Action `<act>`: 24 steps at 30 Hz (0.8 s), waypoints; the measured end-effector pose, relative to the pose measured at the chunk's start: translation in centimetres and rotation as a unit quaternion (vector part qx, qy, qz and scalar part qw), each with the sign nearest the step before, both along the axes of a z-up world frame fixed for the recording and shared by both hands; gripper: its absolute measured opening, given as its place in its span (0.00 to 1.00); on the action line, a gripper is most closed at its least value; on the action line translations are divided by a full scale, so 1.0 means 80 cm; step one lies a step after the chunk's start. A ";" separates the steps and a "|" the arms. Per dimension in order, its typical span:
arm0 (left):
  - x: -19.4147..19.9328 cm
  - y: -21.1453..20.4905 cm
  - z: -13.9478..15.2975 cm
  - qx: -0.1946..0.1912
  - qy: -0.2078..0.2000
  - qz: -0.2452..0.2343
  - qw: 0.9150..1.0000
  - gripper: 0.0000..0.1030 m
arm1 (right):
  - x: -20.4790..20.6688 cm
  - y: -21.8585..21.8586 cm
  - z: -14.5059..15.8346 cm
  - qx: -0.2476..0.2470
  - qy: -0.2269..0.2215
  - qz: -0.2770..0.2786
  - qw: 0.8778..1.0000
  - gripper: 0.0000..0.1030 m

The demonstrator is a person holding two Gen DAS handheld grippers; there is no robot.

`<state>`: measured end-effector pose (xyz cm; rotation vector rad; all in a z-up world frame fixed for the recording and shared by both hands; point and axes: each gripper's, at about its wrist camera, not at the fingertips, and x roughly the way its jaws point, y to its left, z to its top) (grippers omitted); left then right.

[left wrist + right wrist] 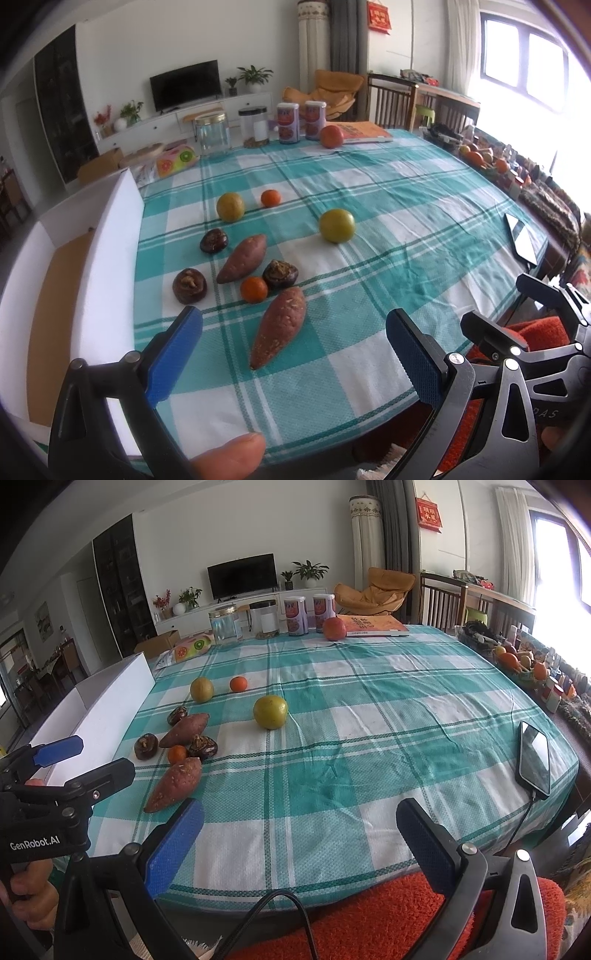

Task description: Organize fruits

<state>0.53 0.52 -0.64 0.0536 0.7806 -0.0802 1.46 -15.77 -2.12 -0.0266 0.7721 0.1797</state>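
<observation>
On the teal checked tablecloth point(369, 229) lie two sweet potatoes point(279, 326) point(242, 258), three dark brown water chestnuts point(190, 286), two small tangerines point(254, 290) point(270, 198) and two yellow-green fruits point(337, 225) point(230, 206). My left gripper point(293, 343) is open and empty, low over the front edge just before the near sweet potato. My right gripper point(299, 834) is open and empty over the front edge; the near sweet potato point(173, 784) lies ahead to its left, a yellow-green fruit point(270, 712) farther ahead. The left gripper point(85, 755) shows at the left of the right wrist view.
An open white box point(99, 266) with a brown bottom stands along the table's left side. Jars, two cans point(288, 123), a large orange point(331, 136) and a book stand at the far edge. A phone point(533, 760) on a cable lies at the right edge. A fruit tray point(517, 661) is far right.
</observation>
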 end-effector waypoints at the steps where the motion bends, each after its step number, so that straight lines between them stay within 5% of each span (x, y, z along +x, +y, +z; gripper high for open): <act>1: -0.001 -0.001 0.000 -0.001 0.000 -0.001 1.000 0.98 | 0.000 0.000 -0.001 0.000 0.000 0.000 1.000 1.00; 24: -0.001 -0.006 -0.002 -0.008 0.012 -0.005 1.000 0.98 | 0.000 -0.004 0.000 0.004 -0.007 -0.005 1.000 1.00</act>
